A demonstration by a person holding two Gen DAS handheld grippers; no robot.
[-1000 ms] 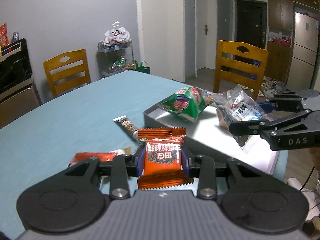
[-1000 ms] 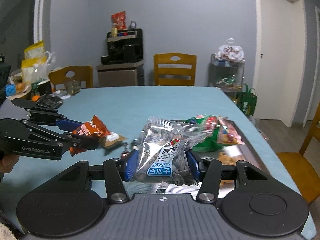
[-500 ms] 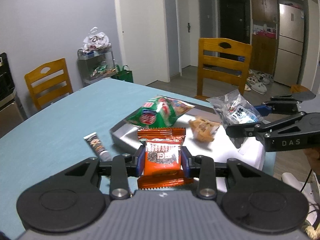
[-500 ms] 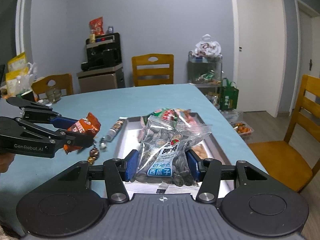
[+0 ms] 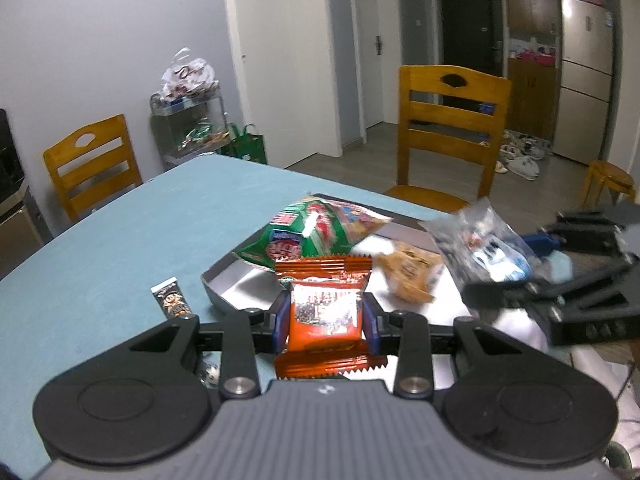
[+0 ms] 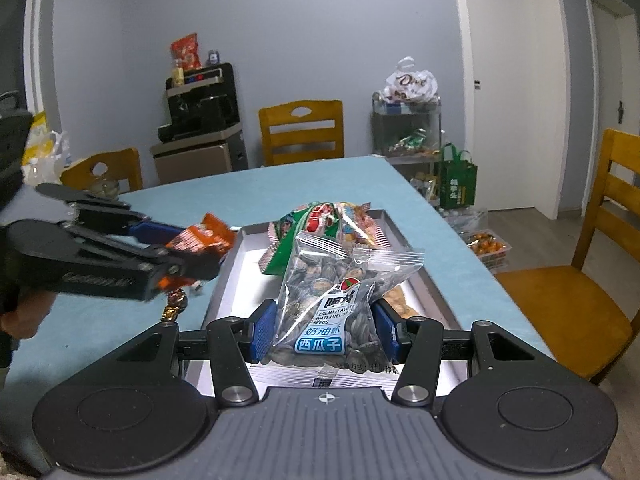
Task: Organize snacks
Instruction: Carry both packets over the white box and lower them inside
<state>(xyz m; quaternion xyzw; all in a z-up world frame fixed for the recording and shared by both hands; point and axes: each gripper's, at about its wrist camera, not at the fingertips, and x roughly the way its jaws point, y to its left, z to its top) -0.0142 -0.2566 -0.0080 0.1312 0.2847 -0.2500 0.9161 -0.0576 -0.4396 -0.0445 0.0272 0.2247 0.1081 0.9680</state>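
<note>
On the teal table (image 6: 320,184) sits a grey tray (image 6: 228,276), wooden chairs (image 6: 301,130) around. Left tool (image 5: 325,312) clamps an orange packet (image 5: 325,316); right tool (image 6: 326,330) clamps a seed bag (image 6: 336,300).

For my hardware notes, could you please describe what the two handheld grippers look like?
Both are matte black. The left gripper and right gripper each have two round discs, silver pivot screws, a ribbed grey body and blue-padded fingers. The left gripper's side carries blurred white lettering. No cables or sleeves are visible.
</note>
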